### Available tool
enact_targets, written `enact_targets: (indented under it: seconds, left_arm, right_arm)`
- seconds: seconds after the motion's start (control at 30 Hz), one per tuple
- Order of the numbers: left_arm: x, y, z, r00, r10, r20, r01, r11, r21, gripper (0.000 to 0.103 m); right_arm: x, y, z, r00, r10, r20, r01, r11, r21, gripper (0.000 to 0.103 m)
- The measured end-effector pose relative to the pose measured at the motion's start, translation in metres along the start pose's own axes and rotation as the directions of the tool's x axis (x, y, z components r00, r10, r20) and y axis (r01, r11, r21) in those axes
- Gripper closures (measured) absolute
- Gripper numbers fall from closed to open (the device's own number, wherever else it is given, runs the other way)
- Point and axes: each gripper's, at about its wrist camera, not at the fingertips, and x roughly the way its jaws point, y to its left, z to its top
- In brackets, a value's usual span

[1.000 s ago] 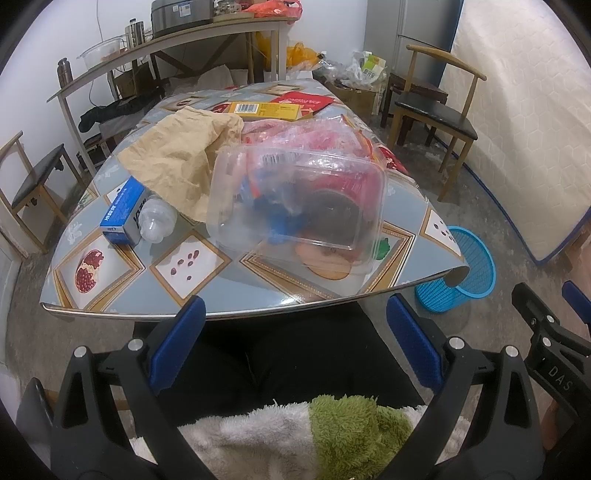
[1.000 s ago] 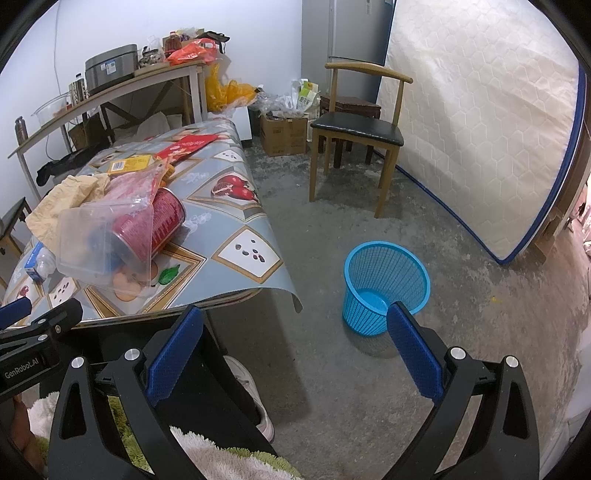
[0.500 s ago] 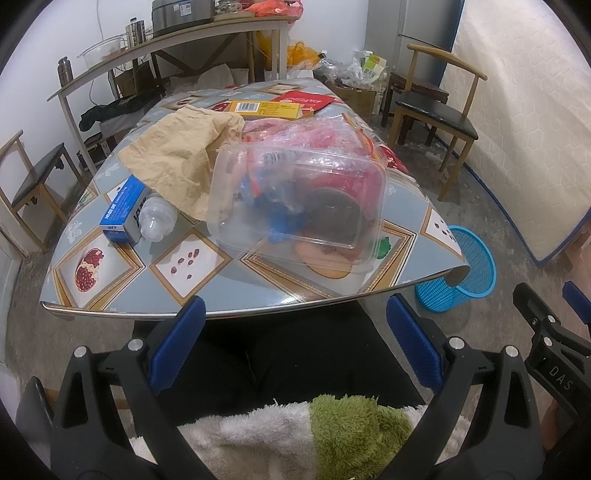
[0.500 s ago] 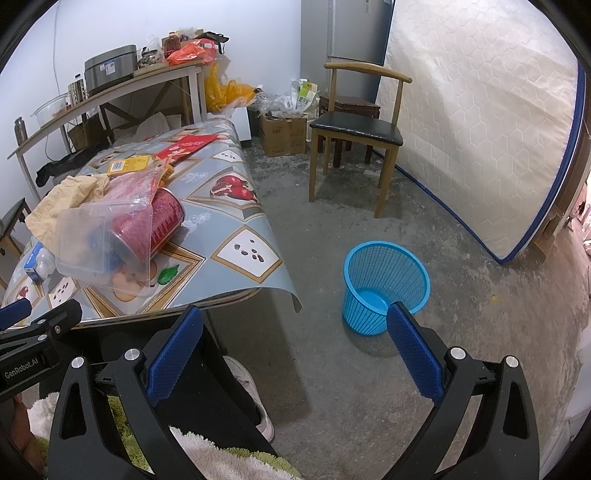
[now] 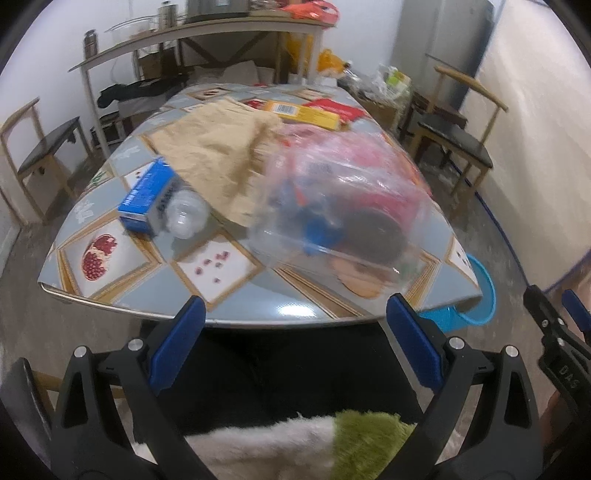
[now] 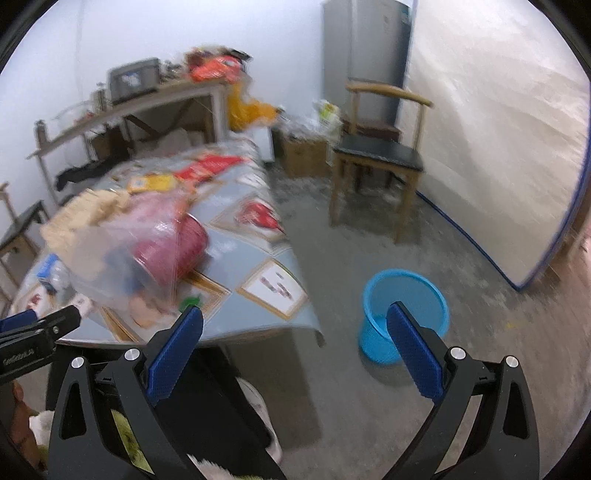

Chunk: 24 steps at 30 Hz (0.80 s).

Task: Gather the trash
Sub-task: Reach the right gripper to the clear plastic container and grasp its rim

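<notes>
Trash lies on a table (image 5: 280, 306) with a fruit-print cloth. A clear plastic box (image 5: 343, 218) sits over a red can (image 6: 173, 247) and blue scraps. Beside it are a tan paper bag (image 5: 218, 155), a blue carton (image 5: 147, 195), a small clear bottle (image 5: 186, 218), a yellow box (image 5: 306, 112) and a red packet (image 5: 336, 109). My left gripper (image 5: 295, 345) is open and empty, just short of the table's near edge. My right gripper (image 6: 293, 356) is open and empty, held above the floor right of the table. A blue mesh basket (image 6: 404, 310) stands on the floor.
A wooden chair (image 6: 380, 155) stands right of the table, another chair (image 5: 44, 155) to its left. A shelf table (image 5: 192, 33) with appliances lines the back wall. A mattress (image 6: 498, 129) leans at the right. A fridge (image 6: 365, 55) and cardboard box (image 6: 303, 155) stand behind.
Both grippers have swung to the left and a little forward toward the table; the views are now blurred by motion. Both stay open and empty. Nothing on the table has moved.
</notes>
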Motion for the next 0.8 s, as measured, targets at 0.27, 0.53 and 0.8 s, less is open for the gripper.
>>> enact_targets:
  seconds: [0.27,0.53,0.8]
  left_arm:
    - [0.009,0.051,0.009,0.997,-0.054,0.064,0.059,0.994,-0.090,0.009]
    - [0.012,0.065,0.021,0.952,-0.257,0.164,0.260,0.966,0.006,0.009]
    - [0.014,0.093,0.044,0.957,-0.174,0.234,0.177,0.984,0.008,0.009]
  right_arm:
    - [0.017,0.016,0.030,0.987,0.156,0.031,-0.157,0.987,0.019,0.006]
    - [0.030,0.047,0.047,0.972,0.232,0.028,-0.228,0.966,-0.119,0.007]
    - [0.012,0.142,0.037,0.944,0.324,0.062,-0.219,0.755,-0.618,0.007]
